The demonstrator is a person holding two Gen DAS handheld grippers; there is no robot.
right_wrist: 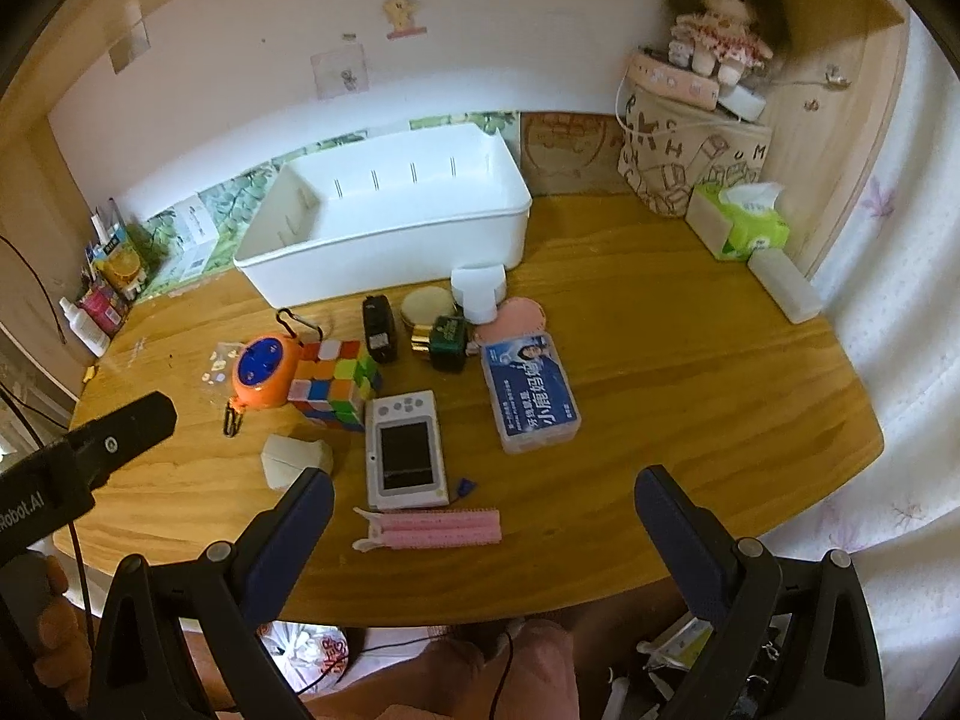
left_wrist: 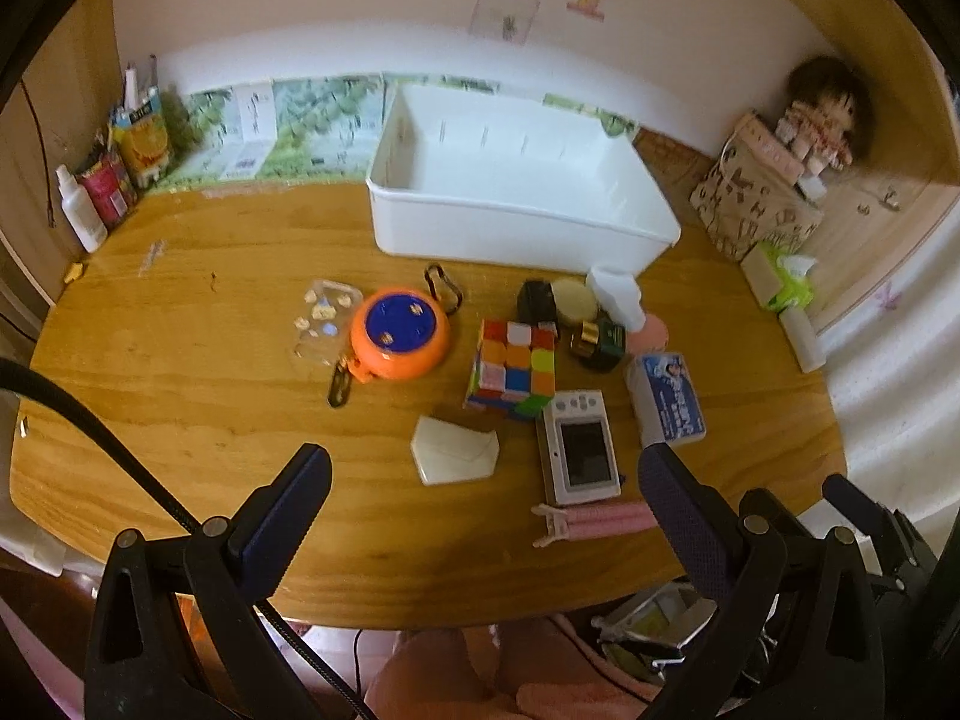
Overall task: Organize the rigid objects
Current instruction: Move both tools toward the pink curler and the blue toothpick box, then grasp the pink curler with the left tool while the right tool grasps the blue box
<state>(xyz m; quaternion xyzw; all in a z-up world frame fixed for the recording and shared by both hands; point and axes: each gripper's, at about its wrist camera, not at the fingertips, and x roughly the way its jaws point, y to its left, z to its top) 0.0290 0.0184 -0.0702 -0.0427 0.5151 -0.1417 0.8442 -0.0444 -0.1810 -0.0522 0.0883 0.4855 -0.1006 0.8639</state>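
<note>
The wooden surface [right_wrist: 690, 396] carries a white bin [right_wrist: 384, 252] at the back, set against the wall, with nothing visible inside it. In front of the bin lies a loose cluster of small items. An orange round case with a blue lid [right_wrist: 261, 375] sits at the cluster's left, with a black clip [right_wrist: 294, 321] behind it and a second clip hanging at its near edge. A colour cube [right_wrist: 336, 387] stands just beside the case on its right. A white handheld device [right_wrist: 405, 450] lies screen-up in front of the cube. A blue-labelled box [right_wrist: 531, 399] lies to the right of the device. A white folded piece [right_wrist: 297, 459] rests to the left of the device. A pink hair clip [right_wrist: 429, 528] lies nearest the surface edge, just in front of the device. Behind the cube are a black block [right_wrist: 379, 330], a round cream tin [right_wrist: 427, 306], a dark green bottle [right_wrist: 447, 339], a white cup [right_wrist: 478, 291] and a pink disc [right_wrist: 516, 315], packed closely together.

At the far right stand a printed bag [right_wrist: 690, 162] with a doll [right_wrist: 717, 42] on top and a tissue pack [right_wrist: 741, 222].

The left claw [left_wrist: 480, 492] has its jaws wide apart, above the near edge, holding and touching nothing. The right claw [right_wrist: 480, 516] is likewise spread wide and empty, with the pink hair clip lying between its fingers in view.
</note>
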